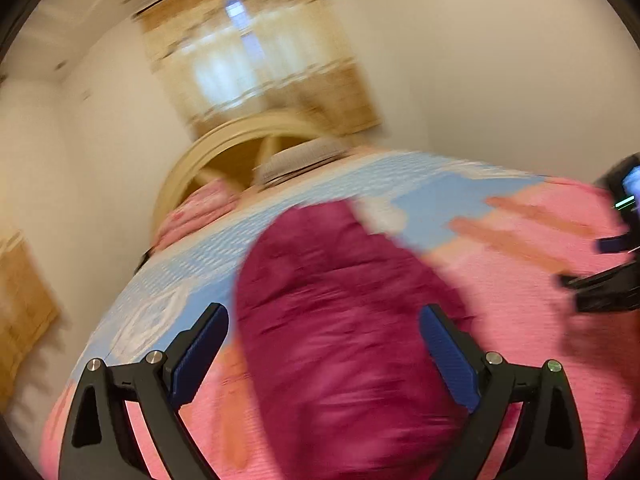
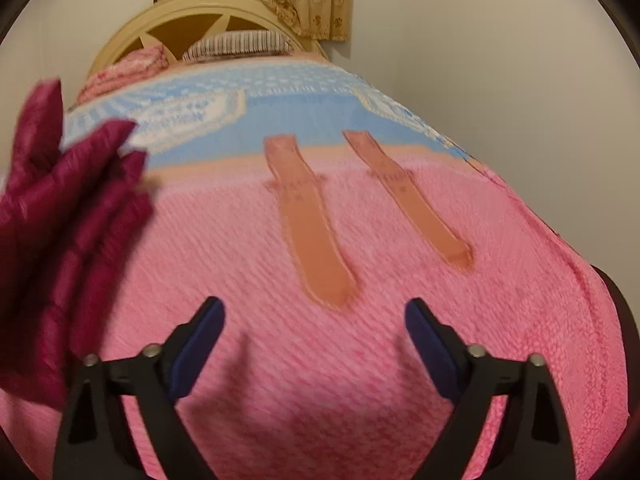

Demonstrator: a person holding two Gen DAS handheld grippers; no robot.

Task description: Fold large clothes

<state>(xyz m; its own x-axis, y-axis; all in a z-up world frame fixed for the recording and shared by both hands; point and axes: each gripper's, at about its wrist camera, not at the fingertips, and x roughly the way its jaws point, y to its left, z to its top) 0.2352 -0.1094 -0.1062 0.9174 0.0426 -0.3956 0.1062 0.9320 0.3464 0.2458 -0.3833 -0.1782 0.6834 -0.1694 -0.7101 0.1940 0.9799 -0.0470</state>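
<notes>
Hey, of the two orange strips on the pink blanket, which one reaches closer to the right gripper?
The left strip. Its lower tip ends just ahead of the open right gripper, between the fingers, while the right strip stops farther up the blanket and off to the side.

Magenta quilted jacket [image 1: 344, 320], bunched — apparently puffy, blurred — lying on pink bedspread

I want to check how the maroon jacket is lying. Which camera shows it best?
The left wrist view: the maroon jacket fills the centre, lying on the bedspread between the open fingers of the left gripper, though blurred. The right wrist view catches only its quilted edge at the left border.
</notes>
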